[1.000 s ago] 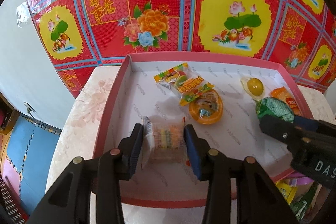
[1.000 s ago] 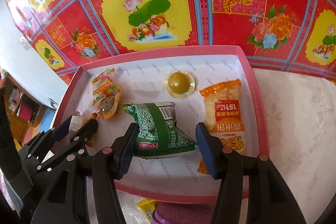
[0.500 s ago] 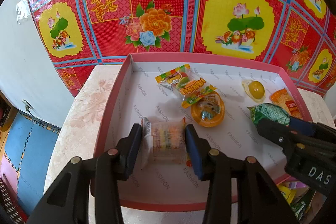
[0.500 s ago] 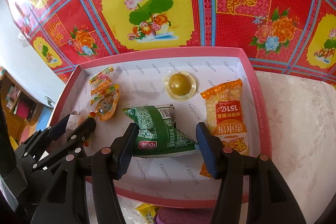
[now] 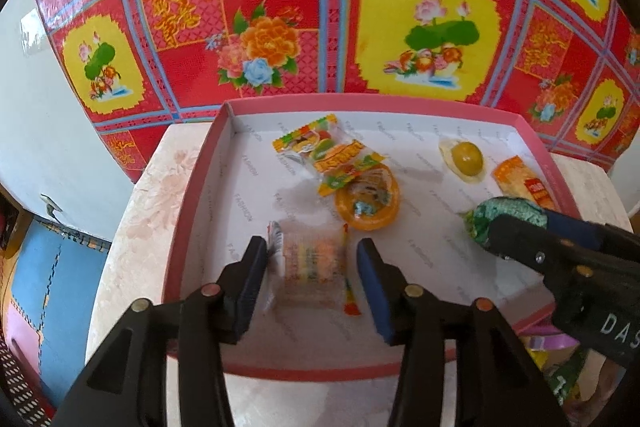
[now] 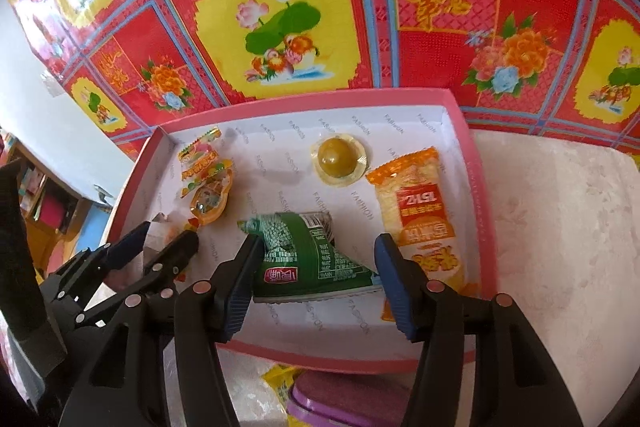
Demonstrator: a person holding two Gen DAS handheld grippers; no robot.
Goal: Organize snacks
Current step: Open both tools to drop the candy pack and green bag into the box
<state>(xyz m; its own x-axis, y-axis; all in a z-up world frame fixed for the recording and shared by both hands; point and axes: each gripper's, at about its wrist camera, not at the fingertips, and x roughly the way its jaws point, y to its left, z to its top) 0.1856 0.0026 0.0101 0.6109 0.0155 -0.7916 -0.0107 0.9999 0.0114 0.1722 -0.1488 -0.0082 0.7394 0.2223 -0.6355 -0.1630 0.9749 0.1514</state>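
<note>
Behind everything we see a red cloth hung as a backdrop, crossed by blue bands and printed with yellow panels of lotus and ducks, orange peonies and gold characters. We see the pale marbled tabletop with a faint floral pattern spreading to the right, and a white wall on the left. Low at the left edge we make out blue and pink floor mats, and in the right wrist view a shelf holding coloured things, too blurred to name.
</note>
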